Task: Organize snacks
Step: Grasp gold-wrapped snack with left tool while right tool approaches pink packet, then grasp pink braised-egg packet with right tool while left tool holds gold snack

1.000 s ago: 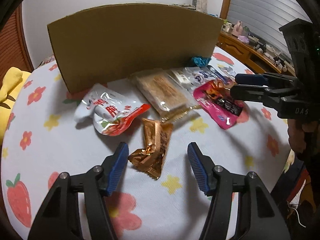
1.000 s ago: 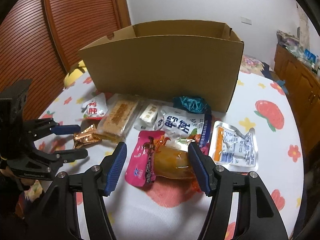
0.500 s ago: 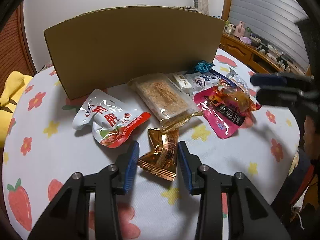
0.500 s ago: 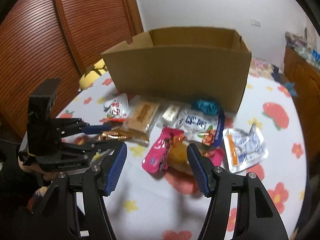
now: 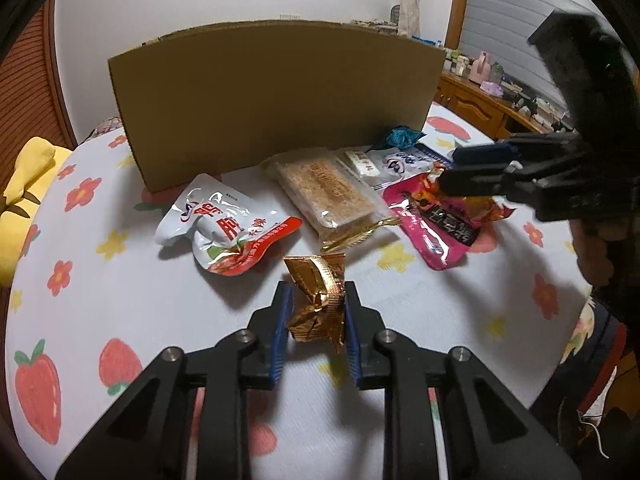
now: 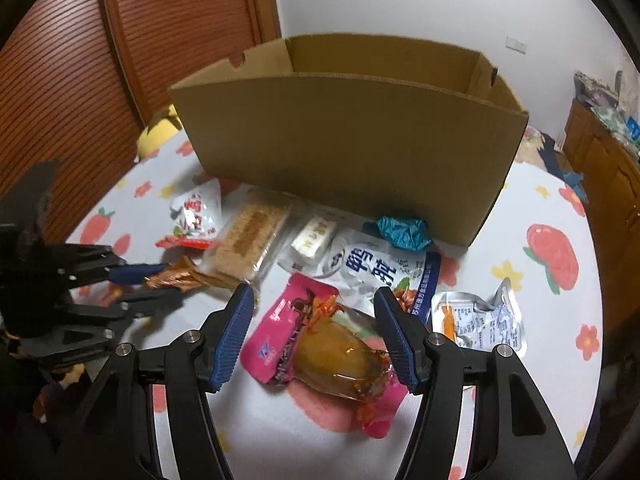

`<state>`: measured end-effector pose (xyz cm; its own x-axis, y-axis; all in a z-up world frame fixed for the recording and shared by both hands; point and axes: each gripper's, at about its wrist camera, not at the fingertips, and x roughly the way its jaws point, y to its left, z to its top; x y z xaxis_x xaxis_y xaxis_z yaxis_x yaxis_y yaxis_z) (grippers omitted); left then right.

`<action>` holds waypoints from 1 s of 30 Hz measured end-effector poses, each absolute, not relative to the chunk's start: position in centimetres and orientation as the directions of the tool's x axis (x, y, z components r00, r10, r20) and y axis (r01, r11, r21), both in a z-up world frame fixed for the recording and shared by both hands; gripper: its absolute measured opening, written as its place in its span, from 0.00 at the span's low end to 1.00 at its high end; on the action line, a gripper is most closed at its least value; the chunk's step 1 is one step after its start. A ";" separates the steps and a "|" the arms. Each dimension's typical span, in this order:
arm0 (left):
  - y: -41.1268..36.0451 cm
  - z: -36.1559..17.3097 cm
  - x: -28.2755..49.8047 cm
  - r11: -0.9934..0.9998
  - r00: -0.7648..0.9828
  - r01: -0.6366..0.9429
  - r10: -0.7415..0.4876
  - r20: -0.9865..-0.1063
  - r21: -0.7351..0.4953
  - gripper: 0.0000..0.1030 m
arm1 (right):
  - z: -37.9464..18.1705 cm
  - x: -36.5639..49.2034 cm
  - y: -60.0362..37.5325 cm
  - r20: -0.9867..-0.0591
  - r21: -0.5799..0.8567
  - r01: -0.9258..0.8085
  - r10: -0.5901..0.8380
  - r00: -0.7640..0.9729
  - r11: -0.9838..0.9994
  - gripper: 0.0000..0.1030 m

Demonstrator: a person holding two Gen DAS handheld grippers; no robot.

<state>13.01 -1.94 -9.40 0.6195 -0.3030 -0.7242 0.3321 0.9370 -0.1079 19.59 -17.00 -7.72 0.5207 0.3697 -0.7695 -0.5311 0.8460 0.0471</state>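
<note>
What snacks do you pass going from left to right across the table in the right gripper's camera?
Gold wrapper held by the left gripper → red-and-white pouch → crumbly bar → small cream bar → teal wrapper → silver pouch.

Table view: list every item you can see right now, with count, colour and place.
Cardboard box: one, brown, open-topped, back of table.
Gold snack: one, pinched in left gripper.
White-red pouch: one, front of box's left end.
Cracker pack: one, tan, centre.
Small white pack: one, centre.
White-blue pouch: one, centre-right.
Teal wrapper: one, against box.
Pink pouch: one, between right gripper's fingers.
Silver pouch: one, right.
Tablecloth: white, fruit print.
Left gripper: shut.
Right gripper: open.
</note>
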 end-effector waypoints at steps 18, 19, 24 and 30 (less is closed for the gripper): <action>-2.1 -7.5 10.5 0.928 0.644 0.347 -0.339 -0.686 -0.134 0.22 | -8.8 15.3 -15.9 -0.829 -0.004 -0.614 0.341 0.443 0.789 0.64; -2.1 -7.4 10.4 0.928 0.646 0.348 -0.341 -0.684 -0.134 0.22 | -8.8 15.4 -15.9 -0.829 -0.015 -0.612 0.332 0.449 0.790 0.64; -2.4 -6.9 9.7 0.925 0.653 0.356 -0.348 -0.673 -0.132 0.22 | -8.9 15.5 -15.7 -0.828 -0.074 -0.602 0.288 0.481 0.795 0.69; -2.6 -6.8 9.4 0.923 0.656 0.361 -0.351 -0.668 -0.131 0.22 | -10.0 15.9 -15.6 -0.843 -0.082 -0.610 0.272 0.464 0.788 0.70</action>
